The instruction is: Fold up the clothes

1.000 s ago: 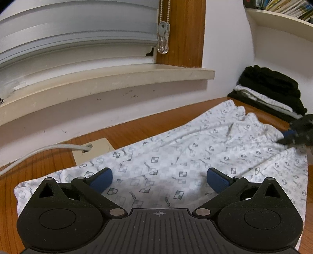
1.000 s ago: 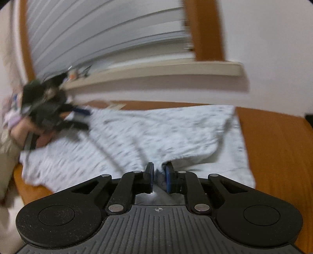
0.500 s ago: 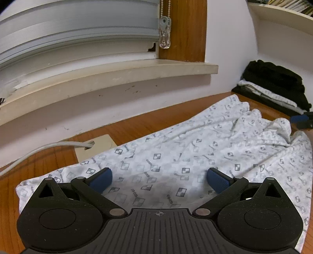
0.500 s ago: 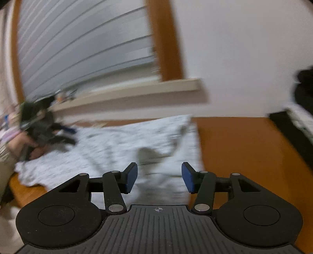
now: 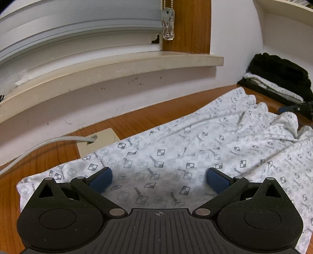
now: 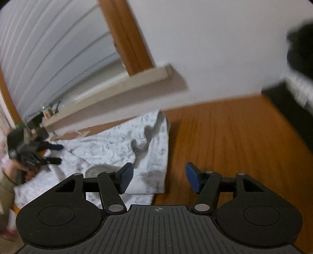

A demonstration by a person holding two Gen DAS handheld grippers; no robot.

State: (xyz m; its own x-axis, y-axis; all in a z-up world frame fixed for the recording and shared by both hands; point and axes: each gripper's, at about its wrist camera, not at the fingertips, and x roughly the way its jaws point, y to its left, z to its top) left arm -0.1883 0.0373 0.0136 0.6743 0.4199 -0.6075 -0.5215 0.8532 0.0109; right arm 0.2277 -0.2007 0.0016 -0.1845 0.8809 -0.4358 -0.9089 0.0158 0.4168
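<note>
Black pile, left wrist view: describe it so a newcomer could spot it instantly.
Follow the wooden table to its far right corner, beneath the white shelf. The folded stack there is mostly black, unlike the white patterned garment spread flat before it.

The garment (image 5: pixel 176 154) was white with small grey checkered squares and lettering. The table (image 6: pixel 225 136) was orange-brown wood, the gripper pads (image 5: pixel 217 180) blue, the folded pile (image 5: pixel 281 76) black.

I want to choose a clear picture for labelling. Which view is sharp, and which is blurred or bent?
Left wrist view: sharp, the print on the white garment is readable, but the fisheye bends the window sill. Right wrist view: motion blur smears the garment, the wooden table and the dark clothes pile.
</note>
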